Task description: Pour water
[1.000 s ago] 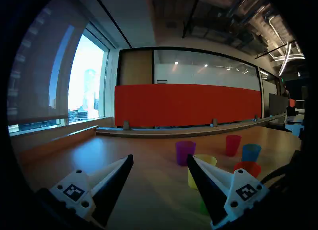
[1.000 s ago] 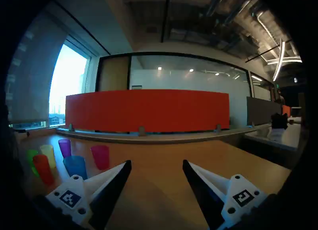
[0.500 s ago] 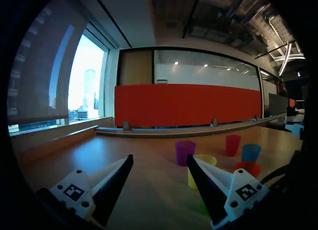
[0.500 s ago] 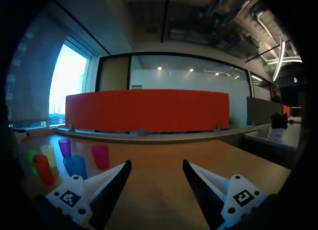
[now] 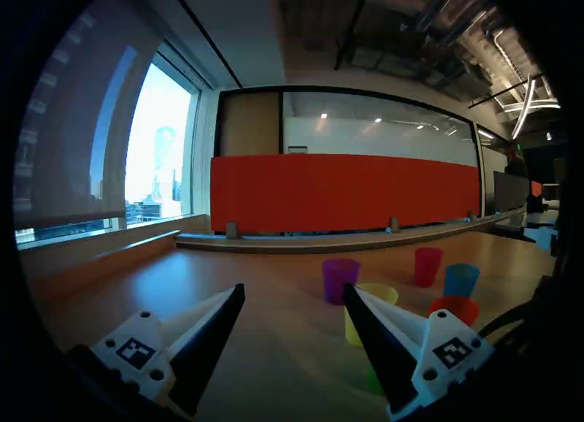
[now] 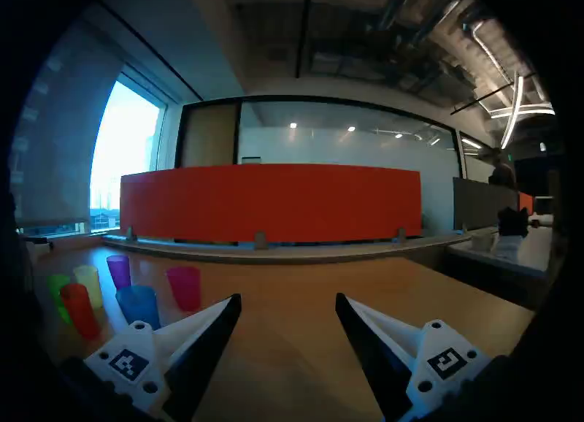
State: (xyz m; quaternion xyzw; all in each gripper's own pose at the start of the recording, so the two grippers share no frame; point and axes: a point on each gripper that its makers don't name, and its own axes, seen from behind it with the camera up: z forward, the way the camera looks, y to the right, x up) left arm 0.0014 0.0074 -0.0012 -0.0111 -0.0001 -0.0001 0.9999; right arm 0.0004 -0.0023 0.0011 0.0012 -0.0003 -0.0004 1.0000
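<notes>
Right gripper view: right hand-held gripper (image 6: 287, 298) spread, left hand-held gripper (image 5: 293, 287) likewise; tapered translucent cups (image 6: 184, 287) on table (image 6: 306, 276).

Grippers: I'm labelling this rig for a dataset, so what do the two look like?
The left gripper and right gripper match: two white wedge-shaped fingers tapering to points, with black inner faces. Each finger carries a square black-and-white marker and small dark screw holes.

Premises: open-plan office. Evidence: long wooden desk (image 5: 277, 276) with red divider screen (image 5: 343, 192), glass-walled room (image 5: 379, 133) behind, exposed ceiling pipes (image 5: 452, 28), tall window (image 5: 157, 159) facing city buildings.
</notes>
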